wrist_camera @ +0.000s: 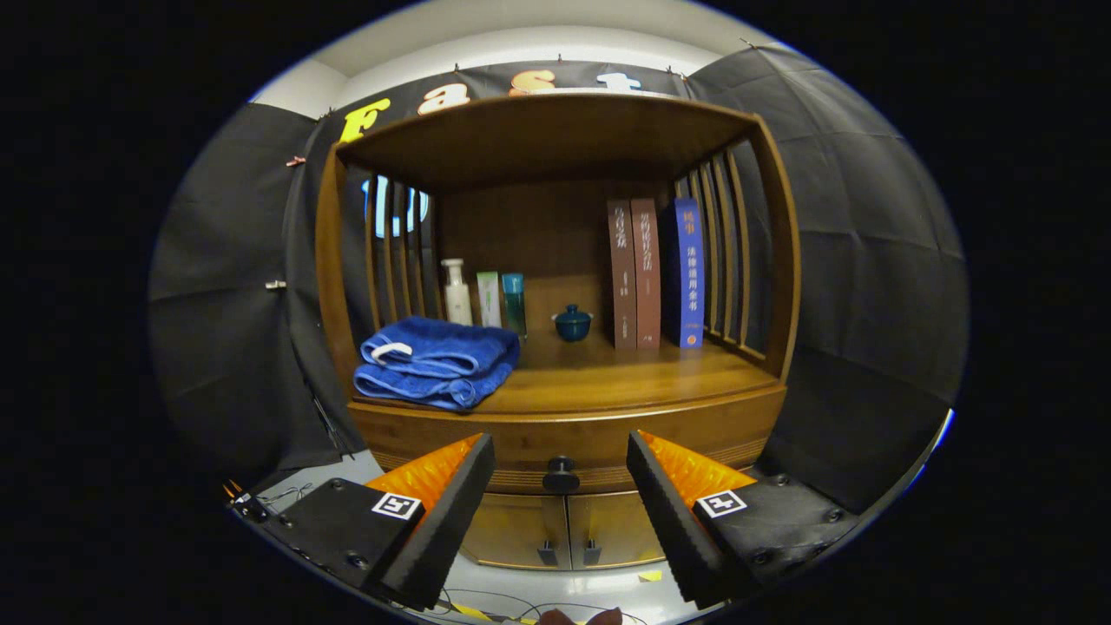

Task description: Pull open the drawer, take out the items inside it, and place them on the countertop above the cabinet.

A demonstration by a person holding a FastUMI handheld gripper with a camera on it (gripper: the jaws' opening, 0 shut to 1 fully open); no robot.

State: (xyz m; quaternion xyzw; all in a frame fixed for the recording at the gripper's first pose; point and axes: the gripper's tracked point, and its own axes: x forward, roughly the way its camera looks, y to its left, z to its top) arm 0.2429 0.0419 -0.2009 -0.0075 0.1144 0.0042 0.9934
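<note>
Gripper view: claw (560,512) fingers apart before one drawer knob (562,475); countertop (625,378) holds three books (655,273), three bottles (486,299).

A warm brown wooden cabinet (555,408) with a black drawer knob (561,475) holds a folded royal-blue towel (437,360) at left, a dark teal lidded cup (573,323), two brown books (634,273) and a blue book (689,271) at far right.

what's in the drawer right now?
Cannot tell: the drawer is shut, so its contents are hidden. Its dark knob sits between and just beyond the open gripper fingers. On the countertop above: a folded blue towel, bottles, a small lidded pot, books.
</note>
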